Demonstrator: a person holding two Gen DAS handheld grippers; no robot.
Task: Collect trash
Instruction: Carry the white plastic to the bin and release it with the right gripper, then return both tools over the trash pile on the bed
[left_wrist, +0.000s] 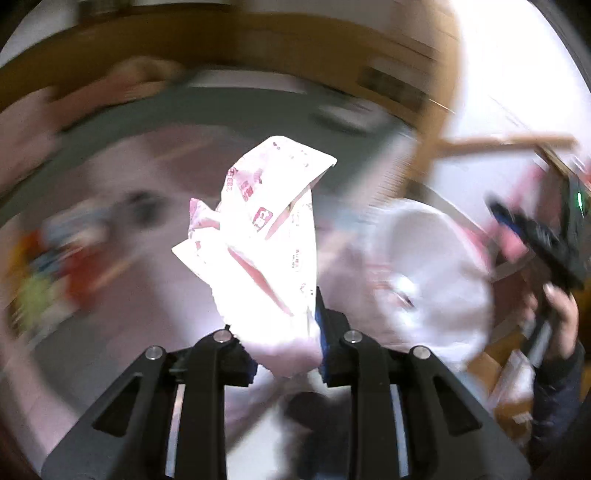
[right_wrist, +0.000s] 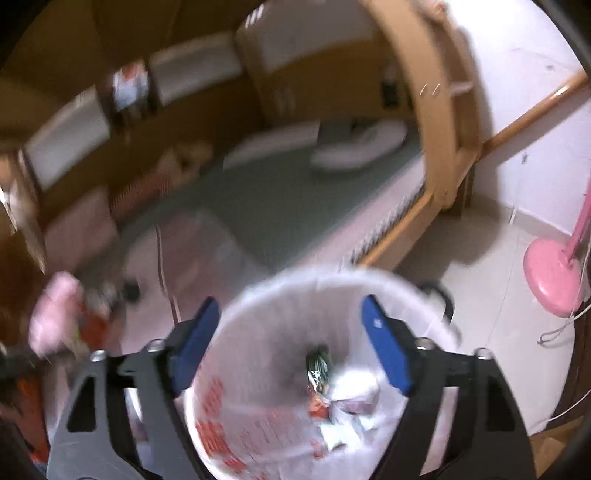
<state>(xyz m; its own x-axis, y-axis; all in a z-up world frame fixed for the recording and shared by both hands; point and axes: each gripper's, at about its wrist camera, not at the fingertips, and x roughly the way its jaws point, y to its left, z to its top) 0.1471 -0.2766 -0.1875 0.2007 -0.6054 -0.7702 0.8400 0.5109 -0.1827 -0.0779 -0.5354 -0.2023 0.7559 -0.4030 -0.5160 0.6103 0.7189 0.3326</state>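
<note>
- The left gripper (left_wrist: 286, 356) sits at bottom centre of the left wrist view, its jaws drawn narrow and pinching the lower end of a crumpled white-and-pink wrapper (left_wrist: 264, 236).
- The wrapper stands up from the pads to mid-frame, its top edge folded over; its upper part touches nothing.
- Right of the wrapper in the same view lies the white liner of the trash bin (left_wrist: 439, 280), blurred, its near rim close beside the gripper's right finger.
- At the far right edge a hand (left_wrist: 561, 310) grips the other black tool.
- The right gripper (right_wrist: 288, 347) hangs over the bin's mouth with its blue pads (right_wrist: 386, 347) spread wide and nothing between them.
- The bin rim (right_wrist: 332, 275) curves across the centre of the right wrist view; trash scraps (right_wrist: 332, 398) lie at the bottom of the liner.
- Bare pale floor (right_wrist: 472, 258) opens at right up to a pink fan base (right_wrist: 550, 277); a wooden bed frame edge (right_wrist: 406, 229) runs diagonally above the bin.
- A blurred pink heap (right_wrist: 55, 314) crowds the left edge.
</note>
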